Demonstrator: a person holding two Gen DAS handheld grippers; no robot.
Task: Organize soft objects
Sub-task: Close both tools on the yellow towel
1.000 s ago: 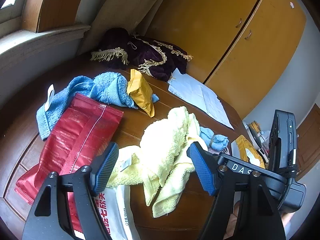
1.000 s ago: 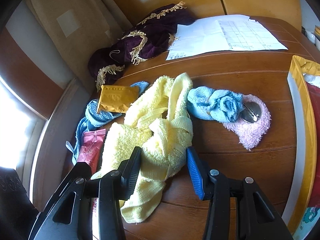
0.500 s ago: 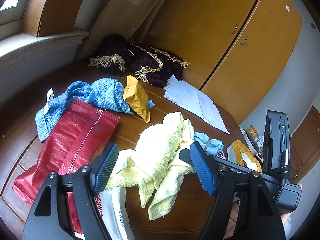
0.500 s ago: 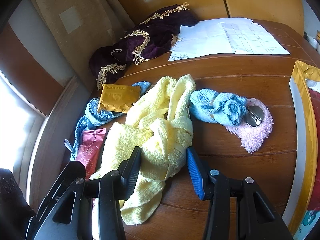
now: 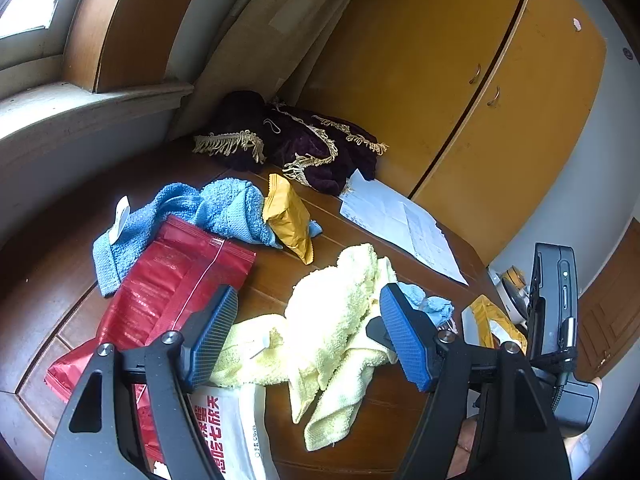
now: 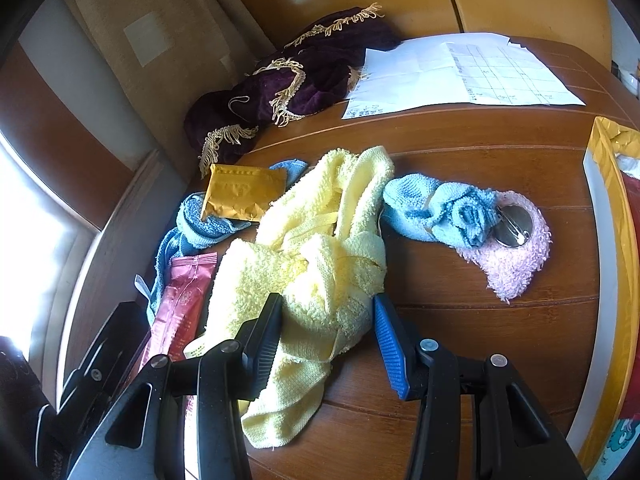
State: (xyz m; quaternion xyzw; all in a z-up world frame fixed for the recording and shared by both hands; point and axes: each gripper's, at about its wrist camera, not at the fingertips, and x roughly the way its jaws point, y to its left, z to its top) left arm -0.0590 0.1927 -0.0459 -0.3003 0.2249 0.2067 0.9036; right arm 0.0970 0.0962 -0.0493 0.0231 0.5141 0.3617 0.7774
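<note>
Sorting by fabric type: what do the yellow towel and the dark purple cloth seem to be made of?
Yellow towel: looks like terry cotton, matte, with a looped nubby pile. Purple cloth: probably velvet, with a soft sheen on its folds and gold fringe trim.

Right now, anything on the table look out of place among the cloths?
Yes: a round metal disc sits on the pink fuzzy cloth, against the small blue cloth. It is hard among soft things. Snack packets also overlap the towels, like the yellow packet.

Both the left gripper (image 5: 308, 336) and right gripper (image 6: 326, 332) have black frames, silver screws and ribbed blue pads (image 5: 404, 340).
</note>
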